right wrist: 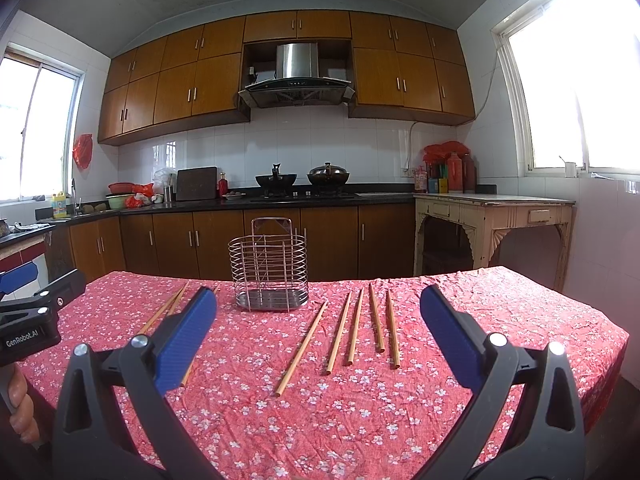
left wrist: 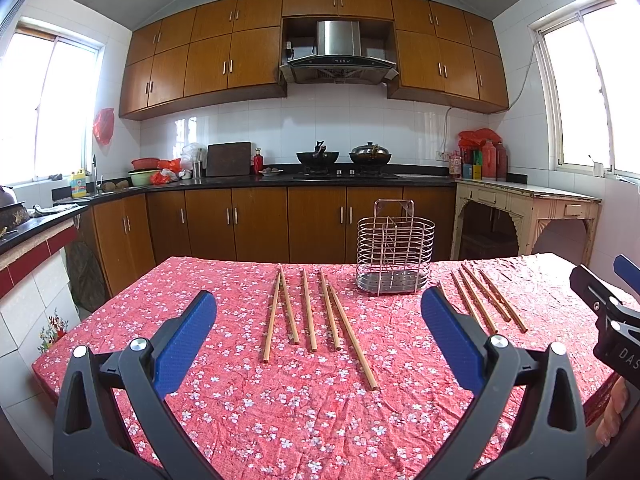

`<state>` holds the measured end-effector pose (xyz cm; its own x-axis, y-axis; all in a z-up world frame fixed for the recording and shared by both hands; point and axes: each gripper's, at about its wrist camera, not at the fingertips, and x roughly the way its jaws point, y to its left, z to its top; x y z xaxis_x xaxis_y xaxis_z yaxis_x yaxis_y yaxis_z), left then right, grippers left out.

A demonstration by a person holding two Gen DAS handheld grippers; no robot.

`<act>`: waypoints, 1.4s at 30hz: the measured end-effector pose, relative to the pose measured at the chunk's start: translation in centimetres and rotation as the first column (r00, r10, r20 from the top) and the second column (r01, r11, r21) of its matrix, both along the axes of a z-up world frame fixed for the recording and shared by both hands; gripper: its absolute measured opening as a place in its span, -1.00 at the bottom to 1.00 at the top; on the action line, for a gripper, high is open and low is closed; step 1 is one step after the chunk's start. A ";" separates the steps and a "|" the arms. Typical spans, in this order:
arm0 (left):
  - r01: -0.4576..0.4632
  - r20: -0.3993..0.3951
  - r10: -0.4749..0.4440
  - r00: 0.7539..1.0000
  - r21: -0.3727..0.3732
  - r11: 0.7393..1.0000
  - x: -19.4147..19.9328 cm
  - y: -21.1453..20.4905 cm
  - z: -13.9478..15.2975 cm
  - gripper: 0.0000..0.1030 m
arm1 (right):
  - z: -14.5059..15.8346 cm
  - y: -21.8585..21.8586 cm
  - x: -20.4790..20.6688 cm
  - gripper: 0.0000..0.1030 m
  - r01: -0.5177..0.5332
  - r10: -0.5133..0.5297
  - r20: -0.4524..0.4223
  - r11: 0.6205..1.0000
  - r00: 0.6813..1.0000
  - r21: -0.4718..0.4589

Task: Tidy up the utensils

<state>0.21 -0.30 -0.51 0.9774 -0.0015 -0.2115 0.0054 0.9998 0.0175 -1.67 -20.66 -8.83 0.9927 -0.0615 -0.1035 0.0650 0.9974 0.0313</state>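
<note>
A wire utensil holder [left wrist: 395, 258] stands empty at the far middle of the table; it also shows in the right wrist view [right wrist: 269, 276]. Several wooden chopsticks [left wrist: 309, 312] lie left of it, and several more chopsticks [left wrist: 486, 298] lie right of it. In the right wrist view the right group of chopsticks [right wrist: 356, 332] lies ahead, and the left group [right wrist: 166, 312] is partly hidden behind a finger. My left gripper [left wrist: 318, 320] is open and empty above the near table. My right gripper [right wrist: 318, 320] is open and empty too. Each gripper appears at the edge of the other's view, the right gripper [left wrist: 612, 312] and the left gripper [right wrist: 32, 304].
The table carries a red floral cloth [left wrist: 280, 408]. Beyond it run kitchen cabinets and a counter with a stove and woks [left wrist: 344, 158]. A cream side table [left wrist: 524, 208] stands at the far right. The table's far edge is just behind the holder.
</note>
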 end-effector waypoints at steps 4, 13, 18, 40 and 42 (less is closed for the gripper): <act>0.000 -0.001 0.000 1.000 0.000 1.000 0.0 0.0 0.0 0.96 | 0.0 0.0 0.0 0.92 0.000 0.000 -0.001 1.000 1.000 0.000; 0.000 -0.001 0.000 1.000 -0.001 1.000 0.0 -0.1 -0.1 0.96 | 0.0 0.0 0.0 0.92 0.000 0.000 -0.002 1.000 1.000 0.001; -0.002 -0.005 0.002 1.000 0.000 1.000 0.2 -0.2 -0.3 0.96 | 0.0 -0.1 0.2 0.92 0.001 -0.001 -0.007 1.000 1.000 0.003; -0.118 -0.265 0.121 0.957 0.025 0.993 10.9 5.9 -3.8 0.74 | -7.6 -10.1 18.0 -0.37 0.158 -0.079 -0.588 0.984 0.805 0.084; -0.115 -0.303 0.119 0.946 0.031 0.993 11.9 6.3 -4.4 0.62 | -8.7 -10.4 19.0 -0.40 0.174 -0.090 -0.621 0.982 0.778 0.076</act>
